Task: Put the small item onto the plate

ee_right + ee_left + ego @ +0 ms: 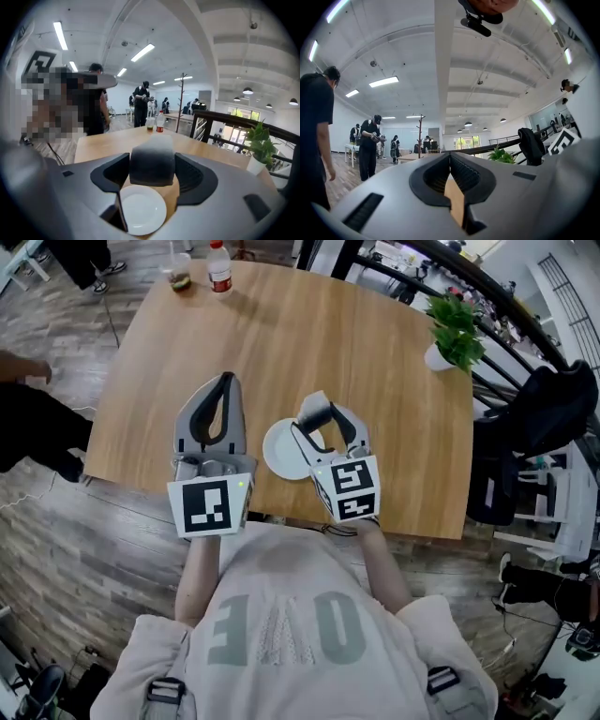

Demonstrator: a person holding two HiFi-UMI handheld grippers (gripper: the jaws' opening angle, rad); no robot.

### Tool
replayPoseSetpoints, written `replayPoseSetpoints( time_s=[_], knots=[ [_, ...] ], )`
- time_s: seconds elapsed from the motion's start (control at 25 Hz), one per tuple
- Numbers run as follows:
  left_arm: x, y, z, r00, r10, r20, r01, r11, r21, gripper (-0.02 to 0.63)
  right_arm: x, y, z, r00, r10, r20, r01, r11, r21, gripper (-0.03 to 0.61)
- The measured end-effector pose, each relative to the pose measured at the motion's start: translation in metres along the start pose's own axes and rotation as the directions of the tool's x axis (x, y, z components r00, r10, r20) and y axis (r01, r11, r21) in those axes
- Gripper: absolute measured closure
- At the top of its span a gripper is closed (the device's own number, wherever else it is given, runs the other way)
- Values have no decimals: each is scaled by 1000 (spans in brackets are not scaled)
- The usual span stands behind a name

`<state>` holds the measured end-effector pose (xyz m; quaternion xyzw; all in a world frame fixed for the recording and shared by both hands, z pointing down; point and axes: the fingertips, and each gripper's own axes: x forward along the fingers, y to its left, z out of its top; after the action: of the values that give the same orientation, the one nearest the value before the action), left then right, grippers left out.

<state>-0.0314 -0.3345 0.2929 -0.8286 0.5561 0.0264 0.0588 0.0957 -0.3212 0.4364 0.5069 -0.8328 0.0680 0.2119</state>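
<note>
The small item [152, 161] is a grey, block-shaped piece held between the jaws of my right gripper [152, 174], which is shut on it. It hangs just above the white plate [143, 212] on the wooden table. In the head view the right gripper [325, 418] holds the item [315, 406] over the right part of the plate [278, 452]. My left gripper [225, 382] hovers to the left of the plate, near the table's front edge. Its jaws are shut, tips together, with nothing between them [450, 158].
A red-capped bottle [219, 267] and a cup [178, 274] stand at the table's far edge. A potted plant [454, 332] sits at the far right corner. A black railing [506, 306] runs along the right side. People stand in the room beyond the table.
</note>
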Motion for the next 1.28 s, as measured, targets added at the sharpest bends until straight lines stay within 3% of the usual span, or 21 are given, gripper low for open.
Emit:
replayPoseSetpoints(
  time_s=[0.12,0.28,0.4,0.84,1.28],
  knots=[
    [0,1,-7,1000,3,-23,-3,1000,4,604,19,19,-39,986,65,-152,-70,997,-32,267],
    [-2,4,-10,999,19,-28,-19,1000,22,604,31,35,-98,928,131,-349,-136,991,10,267],
    [-3,10,-13,999,33,-36,-32,999,19,604,35,41,-128,887,151,-435,-157,987,24,267],
    [3,22,-22,998,43,-53,-41,998,36,604,48,53,-172,792,181,-583,-200,979,33,267],
    [10,24,-28,997,41,-66,-39,999,28,604,63,49,-170,783,174,-598,-189,981,39,267]
  ],
)
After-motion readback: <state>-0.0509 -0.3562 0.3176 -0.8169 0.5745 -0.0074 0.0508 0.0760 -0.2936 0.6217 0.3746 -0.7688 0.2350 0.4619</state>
